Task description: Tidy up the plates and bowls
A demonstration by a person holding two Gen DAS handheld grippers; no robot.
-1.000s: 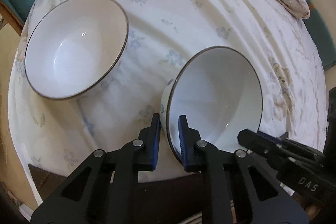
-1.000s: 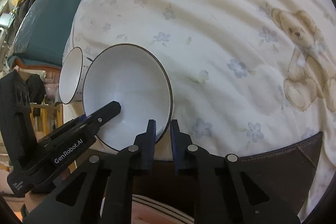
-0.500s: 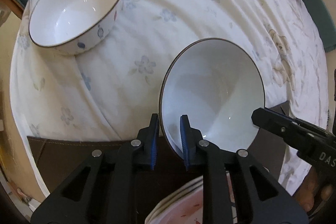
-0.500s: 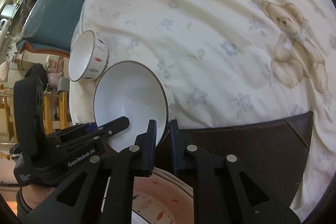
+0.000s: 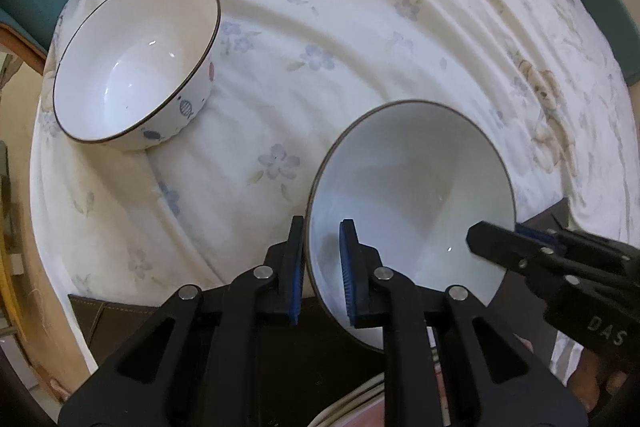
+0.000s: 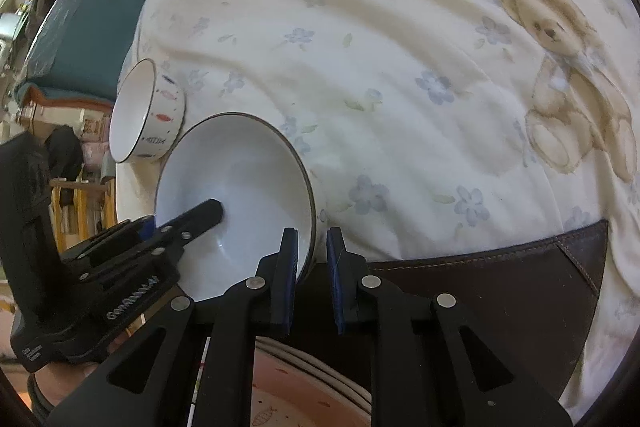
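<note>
Bowl point(image 5: 412, 187) held over near edge of bed point(image 5: 360, 27), above brown mat point(image 6: 480, 279) and plate stack point(image 6: 312, 399). Left gripper point(image 5: 322, 259) is narrow, closing, pads straddling bowl's left rim, one inside, one outside. Right gripper point(image 6: 312, 267) is on opposite rim; inner pad against wall, outer pad shows a gap, jaws opening, so I read it as letting go. Second bowl point(image 5: 136, 63) with fish print sits upright near far left edge of bed, well apart from held one.

Handling, my read: glazed ceramic, stiff, slick, chips easily, moderately heavy for a rim pinch. A one-sided grip will let it swing. Best hold is rim wall, pads inside and outside, deep enough to reach past the lip. Bed is soft and wrinkled, so bowls may tip there
</note>
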